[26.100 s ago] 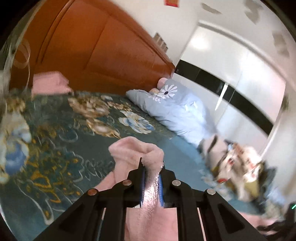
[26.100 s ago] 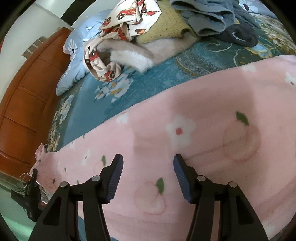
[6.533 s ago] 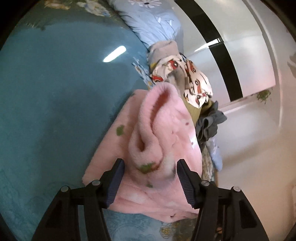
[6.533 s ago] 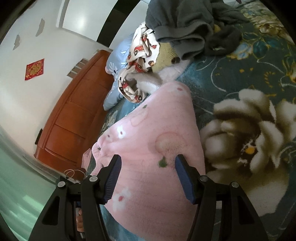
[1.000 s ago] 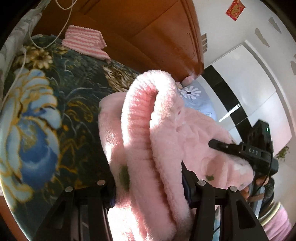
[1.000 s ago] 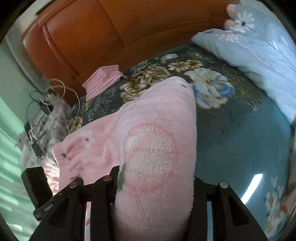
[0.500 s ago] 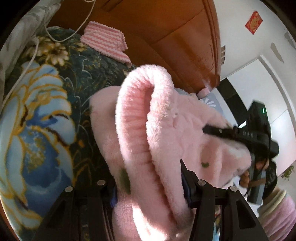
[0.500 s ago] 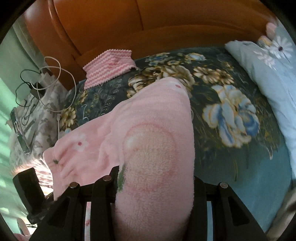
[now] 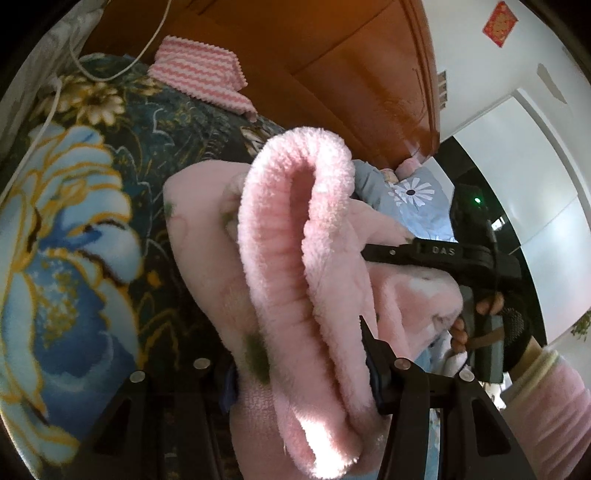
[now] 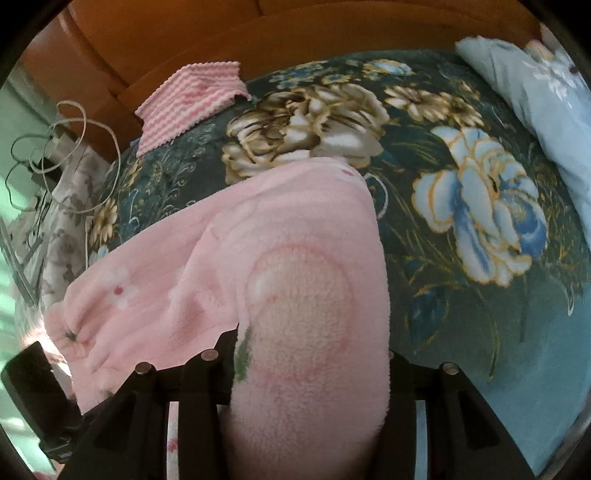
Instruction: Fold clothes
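A folded pink fleece garment [image 9: 295,258] with flower prints hangs between both grippers above the dark floral bedspread [image 9: 74,221]. My left gripper [image 9: 301,373] is shut on a thick rolled fold of it. My right gripper [image 10: 310,354] points steeply down; its jaws are opening, and the pink fleece garment [image 10: 303,295] still fills the gap and touches both pads. In the left wrist view the right gripper [image 9: 436,254] reaches into the fleece from the right, held by a hand [image 9: 487,306]. The fingertips of both grippers are buried in fleece.
A pink-and-white striped cloth [image 10: 188,96] lies folded by the wooden headboard [image 10: 295,29]. A light blue pillow [image 10: 535,92] is at the right. White cables [image 10: 74,129] trail over the bed's left edge. The bedspread [image 10: 461,184] spreads out under the garment.
The right gripper has come down and nearer the headboard with the garment, so the striped cloth and the bedspread look closer. The left gripper has hardly moved.
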Demonstrator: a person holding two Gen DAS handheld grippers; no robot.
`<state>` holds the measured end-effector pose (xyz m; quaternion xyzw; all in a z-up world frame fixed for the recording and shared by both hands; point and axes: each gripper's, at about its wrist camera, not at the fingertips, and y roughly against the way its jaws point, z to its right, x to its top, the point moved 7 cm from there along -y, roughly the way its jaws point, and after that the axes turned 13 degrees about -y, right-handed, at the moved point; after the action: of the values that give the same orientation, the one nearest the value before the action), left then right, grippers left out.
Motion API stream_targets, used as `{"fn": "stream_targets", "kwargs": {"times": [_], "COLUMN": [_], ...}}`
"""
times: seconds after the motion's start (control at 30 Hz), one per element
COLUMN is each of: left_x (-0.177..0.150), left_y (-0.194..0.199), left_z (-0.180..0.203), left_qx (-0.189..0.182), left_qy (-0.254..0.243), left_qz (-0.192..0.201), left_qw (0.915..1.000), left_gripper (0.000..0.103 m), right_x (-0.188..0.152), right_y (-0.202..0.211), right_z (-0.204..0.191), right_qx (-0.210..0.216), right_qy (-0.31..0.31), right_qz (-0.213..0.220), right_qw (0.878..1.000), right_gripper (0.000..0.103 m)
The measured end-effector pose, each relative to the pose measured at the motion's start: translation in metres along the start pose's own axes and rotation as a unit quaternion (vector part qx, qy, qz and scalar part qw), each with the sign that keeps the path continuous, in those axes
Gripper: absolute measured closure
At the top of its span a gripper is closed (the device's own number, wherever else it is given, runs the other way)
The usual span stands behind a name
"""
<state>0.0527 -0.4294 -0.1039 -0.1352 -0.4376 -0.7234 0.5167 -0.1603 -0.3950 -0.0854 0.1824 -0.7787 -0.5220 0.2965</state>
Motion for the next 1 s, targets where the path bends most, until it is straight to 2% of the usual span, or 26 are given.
{"fn": "stream_targets", "kwargs": {"times": [0.17,0.23,0.3,0.43,0.6,0.8,1.0], "left_x": [0.000,-0.001,-0.003,-0.004,-0.004,-0.005,-0.012], "left_y": [0.001,0.000,0.001,0.002,0.001,0.007,0.011], "left_z": [0.003,-0.001,-0.007,-0.018,-0.016,-0.002,-0.005], "left_qx": [0.006,0.007,-0.012,-0.035,-0.042,-0.076,-0.056], "left_qy": [-0.005,0.001,0.018,0.051,0.045,0.048,0.045], "left_qz": [0.002,-0.004,-0.022,-0.029,-0.040,-0.057,-0.073], "left_qw": [1.0000,1.0000,0.9995,0.9977,0.9973,0.9943,0.9947], "left_gripper": [0.048,0.048,0.048,0.048,0.048,0.048,0.048], "right_x": [0.004,0.001,-0.002,-0.002,-0.004,-0.004,0.003], "right_y": [0.000,-0.008,-0.012,-0.007,0.005,0.010,0.010], "right_z": [-0.003,0.003,0.009,0.017,0.024,0.033,0.021], "right_qx": [0.021,0.023,0.031,0.057,0.082,0.080,0.075], "right_qy": [0.017,0.009,0.002,-0.012,-0.022,-0.032,-0.014], "right_qz": [0.004,-0.006,-0.014,-0.019,-0.026,-0.011,0.001], "right_qw": [1.000,1.000,0.999,0.998,0.996,0.996,0.997], "right_gripper": [0.058,0.054,0.053,0.049,0.049,0.048,0.048]}}
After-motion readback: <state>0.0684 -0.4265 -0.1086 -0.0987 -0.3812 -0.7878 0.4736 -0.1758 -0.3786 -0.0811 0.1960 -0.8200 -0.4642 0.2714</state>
